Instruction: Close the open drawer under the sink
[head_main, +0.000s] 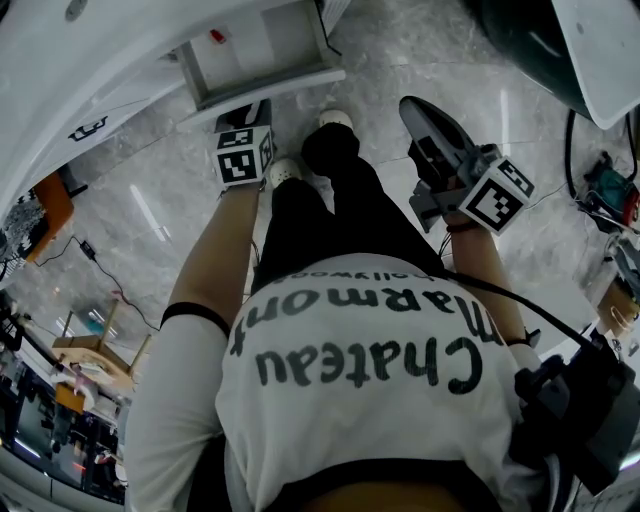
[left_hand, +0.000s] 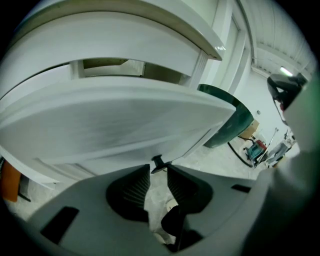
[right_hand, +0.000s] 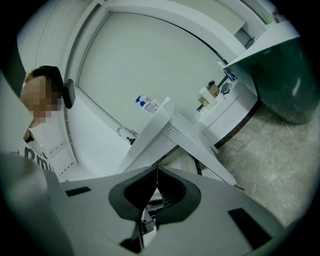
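Observation:
The white drawer (head_main: 262, 86) stands pulled out from under the white counter, at the top of the head view. My left gripper (head_main: 250, 110) points down at its front panel. In the left gripper view the panel (left_hand: 110, 125) fills the frame and its small black knob (left_hand: 158, 162) sits right at the tips of my left gripper (left_hand: 159, 170). The jaws stand apart, not pressing on the knob. My right gripper (head_main: 417, 108) hangs to the right of the drawer, shut on nothing; its tips meet in the right gripper view (right_hand: 156, 171), with the drawer (right_hand: 175, 132) beyond them.
The person's legs and white shoes (head_main: 333, 122) stand on the marble floor just before the drawer. A dark green tub (head_main: 520, 35) is at the right. Cables and a power tool (head_main: 605, 188) lie at the far right. A wooden stool (head_main: 95, 352) is at the left.

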